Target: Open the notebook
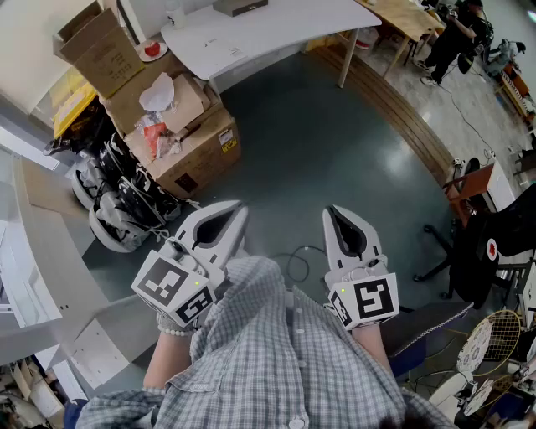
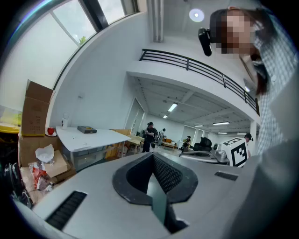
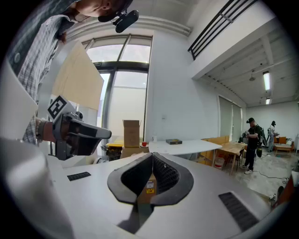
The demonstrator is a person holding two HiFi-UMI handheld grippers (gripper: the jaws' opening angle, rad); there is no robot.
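The left gripper [image 1: 237, 211] and right gripper [image 1: 332, 213] hang over the floor [image 1: 335, 142], fingers closed on nothing. A dark flat thing [image 1: 239, 7], too small to make out, lies on the far white worktop [image 1: 276, 33].

Grey checked shirt [image 1: 276, 360], white table [image 1: 268, 33]

A dark, flat notebook [image 2: 87, 129], seemingly closed, lies near the far edge of the white table [image 2: 100, 138].

Head view: high, steeply down over shirt [image 1: 268, 352] onto floor [image 1: 335, 142], left tongs [image 1: 237, 211] and right tongs [image 1: 333, 214] close below. Gripper views: low along own tongs, near level, facing room. Shared by all three: white surface [image 1: 251, 33], cardboard boxes [image 1: 201, 147]; perhaps same distant standing person [image 1: 456, 33], too small for certainty.
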